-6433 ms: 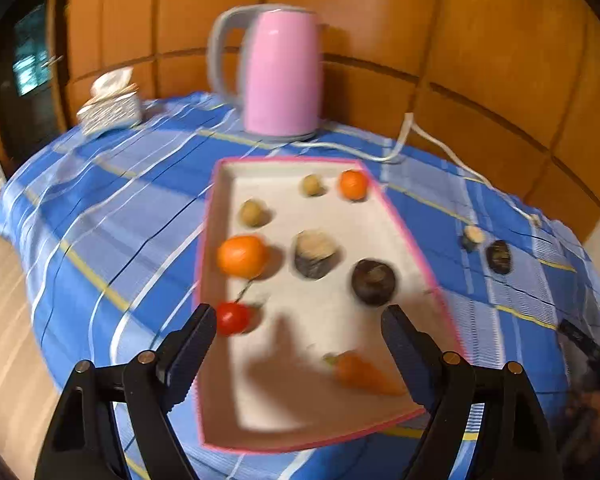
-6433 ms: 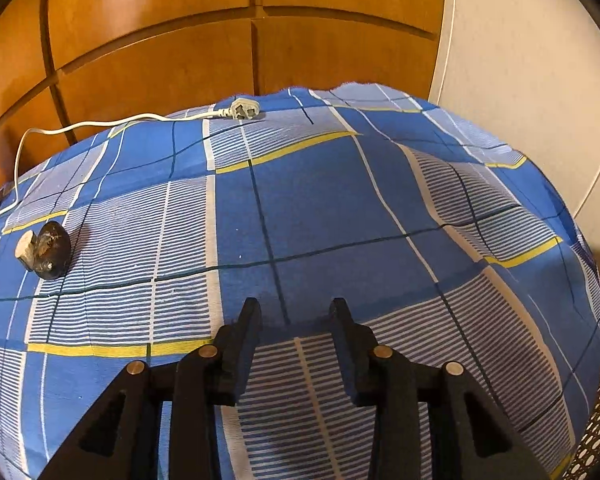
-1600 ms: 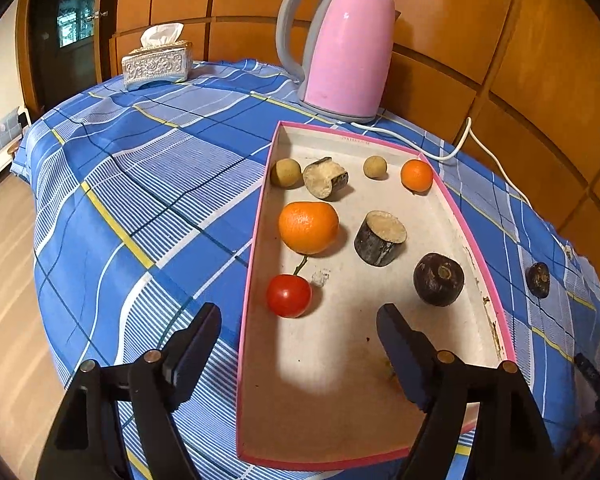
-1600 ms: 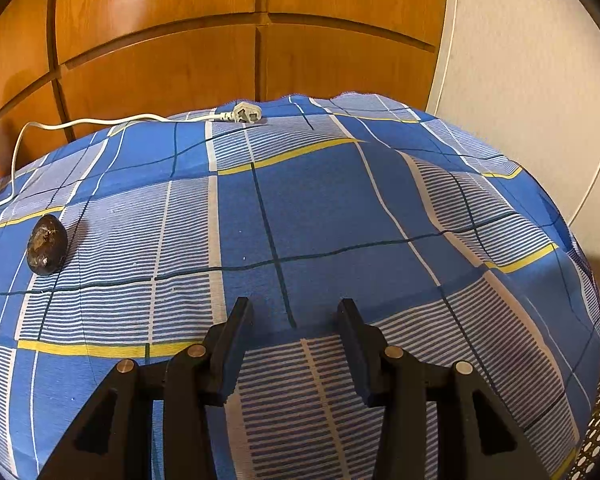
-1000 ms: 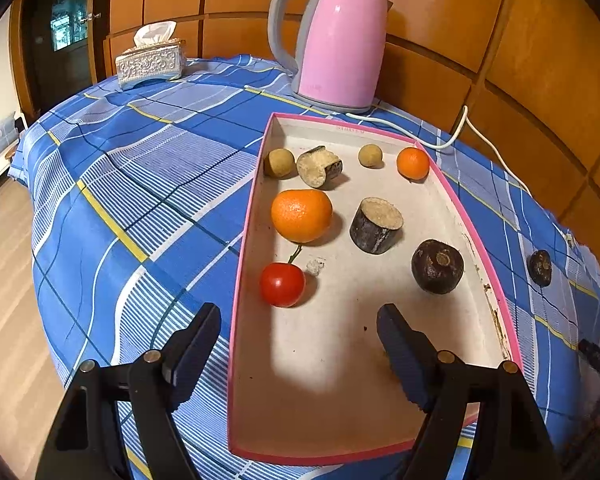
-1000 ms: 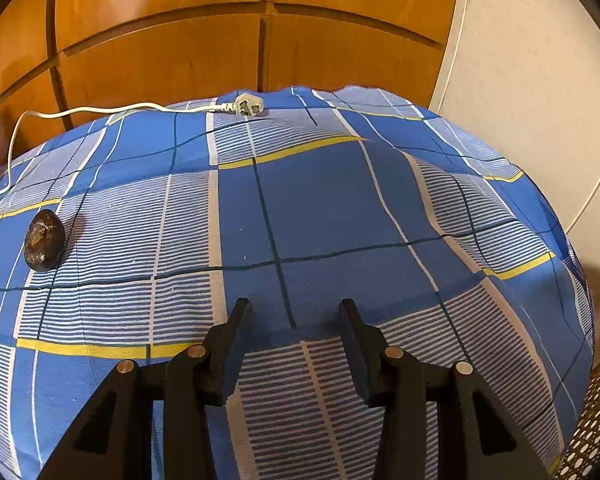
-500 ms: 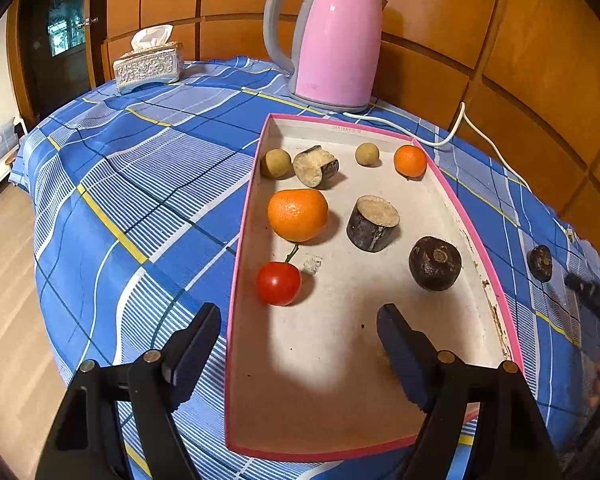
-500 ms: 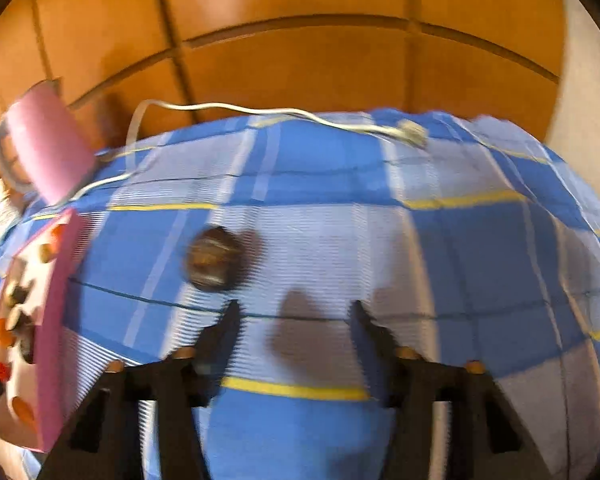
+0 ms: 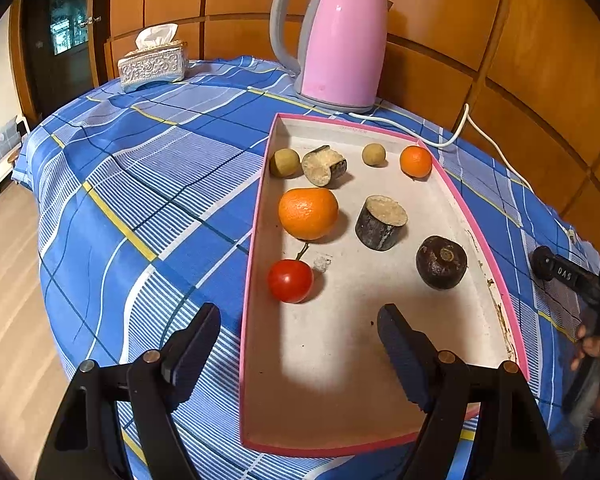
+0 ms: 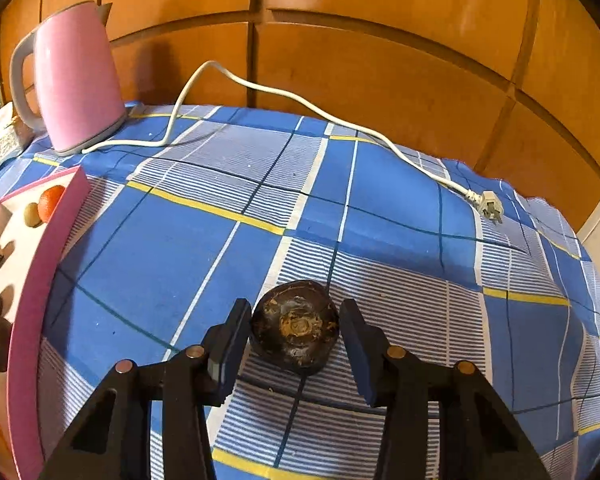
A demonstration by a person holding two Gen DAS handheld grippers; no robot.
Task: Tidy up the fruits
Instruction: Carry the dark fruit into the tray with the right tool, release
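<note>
A pink-rimmed tray (image 9: 256,216) on the blue plaid cloth holds a big orange (image 9: 308,213), a tomato (image 9: 290,281), a small orange (image 9: 415,161), two tan round fruits, two cut dark pieces and a dark round fruit (image 9: 441,262). My left gripper (image 9: 300,344) is open and empty above the tray's near end. In the right wrist view a dark round fruit (image 10: 294,326) lies on the cloth right of the tray (image 10: 32,304). My right gripper (image 10: 294,340) is open with a finger on each side of it, not closed on it.
A pink kettle (image 9: 336,40) stands behind the tray; its white cord and plug (image 10: 488,205) trail over the cloth. A tissue box (image 9: 152,65) sits at the far left. Wooden wall panels stand close behind. The right gripper also shows at the left wrist view's right edge (image 9: 572,280).
My right gripper has swung left from bare cloth to the dark fruit, which now lies between its fingers. The left gripper has stayed nearly still over the tray.
</note>
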